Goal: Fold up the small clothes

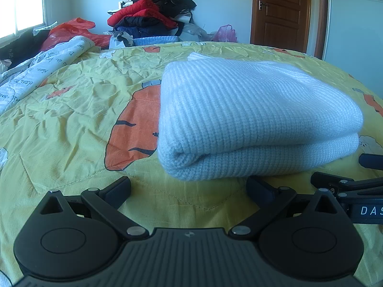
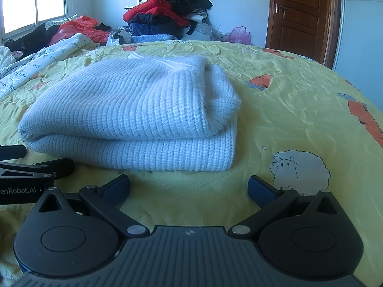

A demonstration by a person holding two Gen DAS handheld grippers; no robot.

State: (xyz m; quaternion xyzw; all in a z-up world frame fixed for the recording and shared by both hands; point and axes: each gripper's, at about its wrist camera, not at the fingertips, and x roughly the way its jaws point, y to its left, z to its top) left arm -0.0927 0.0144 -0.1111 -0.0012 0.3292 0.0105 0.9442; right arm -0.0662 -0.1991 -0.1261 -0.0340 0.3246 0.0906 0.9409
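A pale blue knitted sweater (image 1: 251,117) lies folded in a thick stack on the yellow cartoon bedspread (image 1: 71,110). It also shows in the right wrist view (image 2: 134,114). My left gripper (image 1: 189,189) is open and empty, low over the bedspread just in front of the sweater's near edge. My right gripper (image 2: 189,186) is open and empty, in front of the sweater's right corner. Each gripper shows at the edge of the other's view: the right one (image 1: 347,186) and the left one (image 2: 36,167).
A heap of red, black and dark blue clothes (image 1: 153,16) stands at the far wall. A white printed quilt (image 1: 36,69) and red plastic bags (image 1: 69,31) lie at the far left. A brown door (image 1: 280,12) is at the back right.
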